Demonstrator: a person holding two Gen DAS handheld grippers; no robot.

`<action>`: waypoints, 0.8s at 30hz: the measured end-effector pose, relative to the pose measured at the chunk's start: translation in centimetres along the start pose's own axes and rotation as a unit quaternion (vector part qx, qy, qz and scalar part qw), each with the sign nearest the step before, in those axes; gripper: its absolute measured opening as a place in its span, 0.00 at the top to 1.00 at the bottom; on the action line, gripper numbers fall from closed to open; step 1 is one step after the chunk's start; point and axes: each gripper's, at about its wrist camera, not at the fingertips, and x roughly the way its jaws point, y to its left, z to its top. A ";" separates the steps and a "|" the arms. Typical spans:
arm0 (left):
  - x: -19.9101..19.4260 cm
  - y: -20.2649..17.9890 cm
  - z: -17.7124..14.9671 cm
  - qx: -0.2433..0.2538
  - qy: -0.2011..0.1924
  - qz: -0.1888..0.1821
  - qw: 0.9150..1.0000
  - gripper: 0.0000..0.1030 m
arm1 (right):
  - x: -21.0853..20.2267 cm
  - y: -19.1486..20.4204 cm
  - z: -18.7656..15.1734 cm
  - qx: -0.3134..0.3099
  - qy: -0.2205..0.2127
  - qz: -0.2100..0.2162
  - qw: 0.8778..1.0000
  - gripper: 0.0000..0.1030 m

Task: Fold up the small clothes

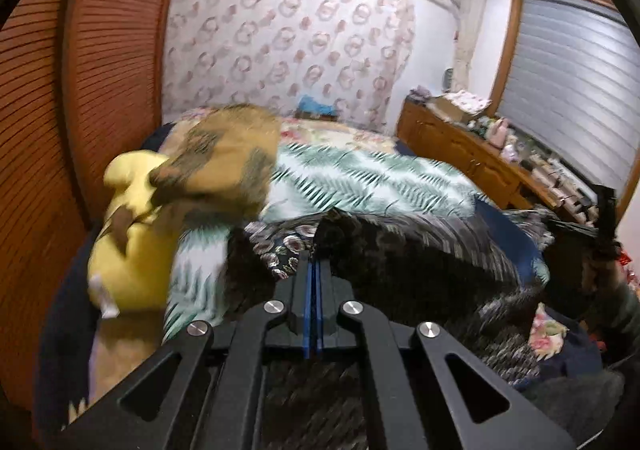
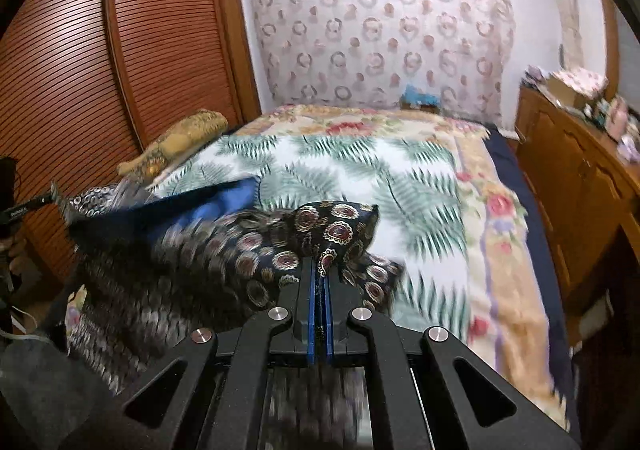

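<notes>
The left gripper [image 1: 316, 254] has its two blue pads pressed together on an edge of one dark patterned cloth [image 1: 420, 250]. The right gripper [image 2: 320, 270] pinches another edge of the same cloth [image 2: 224, 250], with its pads pressed together too. The cloth is dark, almost black, with lots of round ring shapes in red, gold and white on it, and one part shows a plain blue side. It is stretched between the two grippers and hangs over the bed [image 2: 400, 178], blurry in places. To the left of the left gripper sits one yellow soft toy [image 1: 132, 250], and just past it one brown and gold cushion [image 1: 224, 162]. Ahead of both grippers lies one bedspread [image 1: 360, 174] with green leaves. To the right of the right gripper stands one long wooden cabinet [image 2: 576, 170] with small things on top.
</notes>
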 end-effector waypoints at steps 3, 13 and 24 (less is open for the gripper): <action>-0.5 1.0 -1.2 -0.010 0.011 0.011 1.000 0.98 | -2.4 -0.3 -2.3 0.016 0.016 -0.002 1.000 0.97; 0.2 2.4 -2.1 -0.006 0.028 0.054 0.998 0.97 | -1.1 1.2 -3.1 0.007 0.087 -0.002 0.996 0.97; 1.1 2.0 -1.3 -0.004 0.023 0.066 0.998 0.86 | -2.5 2.3 -1.7 0.016 0.059 -0.026 0.998 0.56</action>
